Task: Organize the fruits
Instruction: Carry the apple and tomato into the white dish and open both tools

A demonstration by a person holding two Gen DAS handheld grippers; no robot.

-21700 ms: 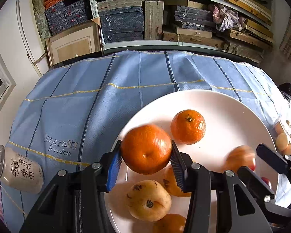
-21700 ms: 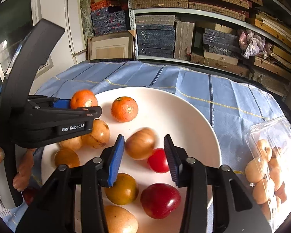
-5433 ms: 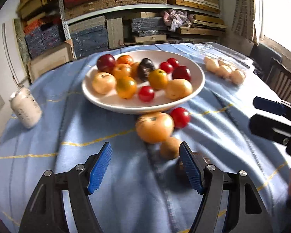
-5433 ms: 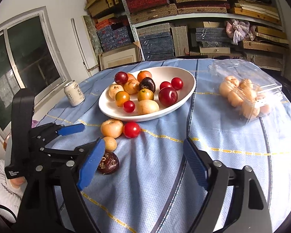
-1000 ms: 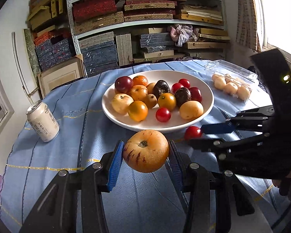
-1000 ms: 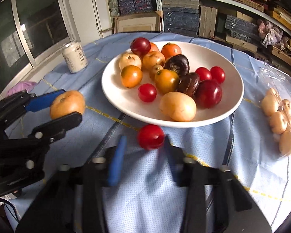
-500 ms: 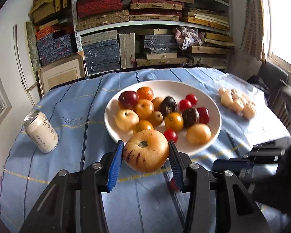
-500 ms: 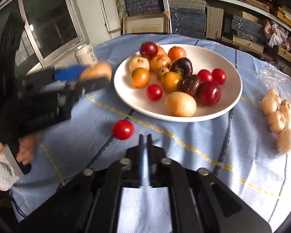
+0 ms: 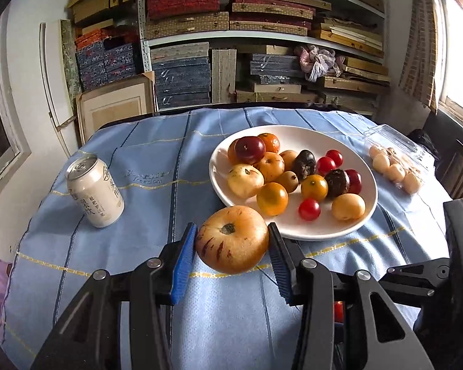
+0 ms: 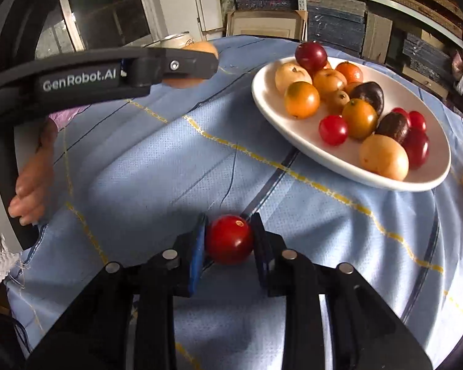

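The left hand-held gripper (image 9: 231,257) clamps a large streaked orange-yellow round fruit (image 9: 232,238) just before the white oval plate (image 9: 324,231), while the right hand-held gripper (image 10: 229,248) grips a small glossy red tomato (image 10: 230,239) over the blue-clothed bench (image 10: 157,166).

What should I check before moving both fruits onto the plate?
1. Left gripper shut on the large orange-yellow fruit, blue pads on both sides: ok.
2. Right gripper shut on the red cherry tomato: ok.
3. Tomato lifted off the blue tablecloth: cannot tell.
4. Bare space on the white plate, along its near rim: ok for the tomato, tight for the large fruit.
5. Drink can away from the path to the plate: ok.
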